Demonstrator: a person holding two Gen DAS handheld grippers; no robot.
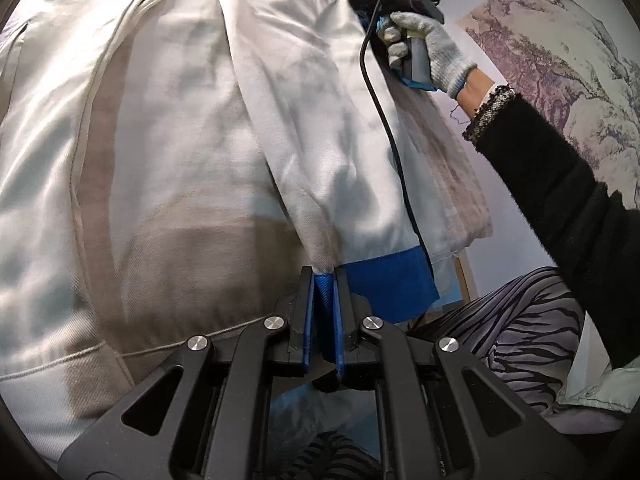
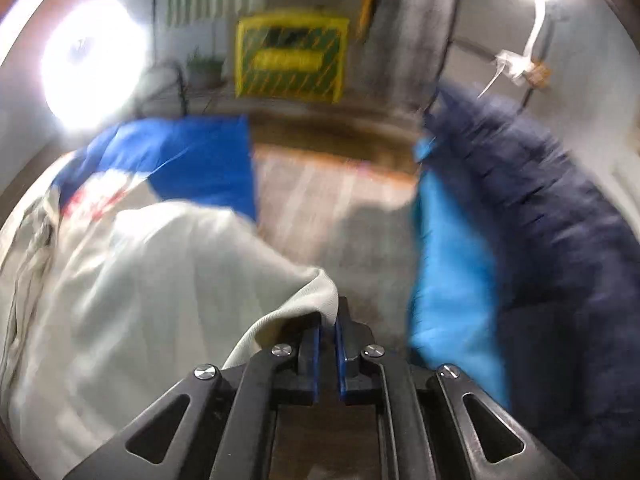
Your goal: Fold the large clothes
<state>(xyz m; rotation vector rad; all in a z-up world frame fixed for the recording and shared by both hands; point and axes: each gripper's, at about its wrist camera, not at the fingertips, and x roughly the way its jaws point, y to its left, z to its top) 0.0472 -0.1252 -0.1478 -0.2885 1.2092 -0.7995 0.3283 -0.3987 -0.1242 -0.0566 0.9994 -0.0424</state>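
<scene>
Both clenched on the large pale-grey, blue-cuffed cotton jacket [image 1: 192, 128]: left tool [image 1: 325, 280] on the cuff, right tool [image 2: 328, 320] toward one o'clock, long axis between.

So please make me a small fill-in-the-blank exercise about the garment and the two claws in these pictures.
1. The left claw is shut on the ____ cuff of the pale garment.
2. The right claw grips a fold of the garment that is ____ in colour.
3. The hand holding the right tool wears a grey ____.
4. Right of the right claw lies a ____ blue jacket with a light blue lining.

Missing words: blue; pale grey; glove; dark
</scene>
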